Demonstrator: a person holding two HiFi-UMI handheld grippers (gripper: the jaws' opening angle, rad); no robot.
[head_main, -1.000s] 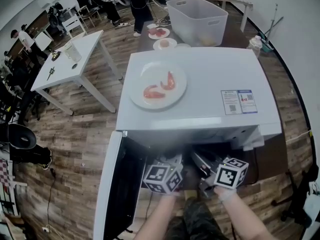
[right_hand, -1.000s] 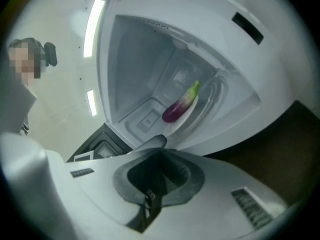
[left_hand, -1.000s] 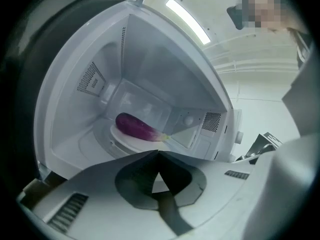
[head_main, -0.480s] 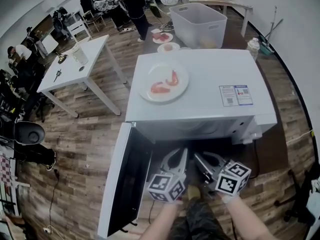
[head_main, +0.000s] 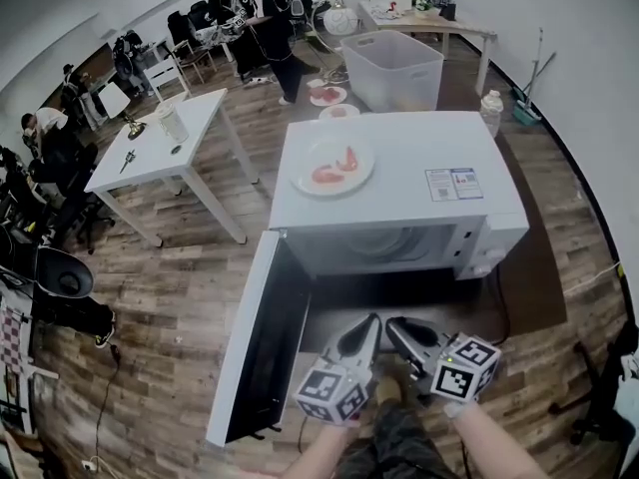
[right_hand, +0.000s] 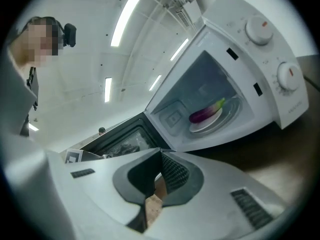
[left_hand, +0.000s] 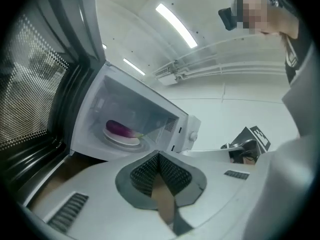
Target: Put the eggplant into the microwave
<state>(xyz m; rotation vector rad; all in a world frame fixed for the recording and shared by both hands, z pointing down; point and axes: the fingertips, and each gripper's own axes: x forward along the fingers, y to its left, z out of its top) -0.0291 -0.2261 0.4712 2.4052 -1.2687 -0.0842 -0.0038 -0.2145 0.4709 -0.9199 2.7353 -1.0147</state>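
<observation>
Microwave, white, biggest item, sits on dark tabletop; its door hangs fully open to the head view's left. Inside the cavity: purple eggplant lying on a white plate, green stem end toward the control-knob side. Eggplant is in the microwave, not touched by either gripper.

On top of the microwave: round white dish with red food pieces, plus a label sticker toward the right edge.

Behind the microwave: clear plastic bin, contents unclear. Two small plates with reddish food sit near it.

White table at left, well apart, with a cup and small tools on it. Wood plank floor. People and chairs at the far end of the room.

Left gripper and right gripper are side by side in front of the open cavity, clear of it. Left jaws closed together, nothing between them. Right jaws closed together, also empty.
</observation>
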